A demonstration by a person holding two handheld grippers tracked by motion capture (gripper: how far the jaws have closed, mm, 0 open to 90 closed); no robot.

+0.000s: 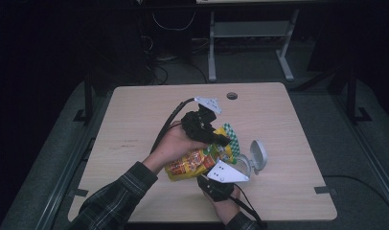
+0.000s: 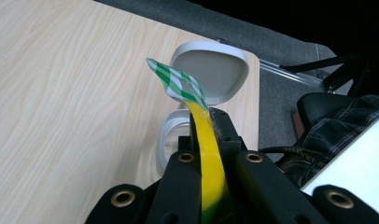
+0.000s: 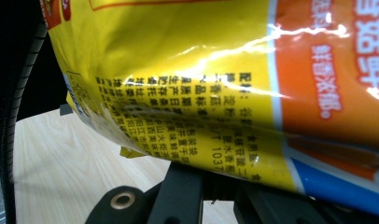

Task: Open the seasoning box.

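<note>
A yellow and orange snack bag (image 1: 195, 163) with a green-and-white checked top strip (image 1: 233, 139) is held above the table between both grippers. My left gripper (image 1: 222, 140) reaches in from the upper left and is shut on the bag's top edge; in the left gripper view the yellow film (image 2: 211, 163) runs up between the closed jaws of the left gripper (image 2: 207, 119). My right gripper (image 1: 212, 167) comes from below and grips the bag's lower part. In the right gripper view the printed bag (image 3: 201, 70) covers the tips of the right gripper (image 3: 211, 184).
A small white container (image 1: 245, 165) with its hinged lid (image 1: 259, 153) flipped open stands on the wooden table (image 1: 135, 124) just right of the bag; it also shows as the container (image 2: 171, 135) beyond the left jaws. A round cable hole (image 1: 232, 96) lies near the far edge.
</note>
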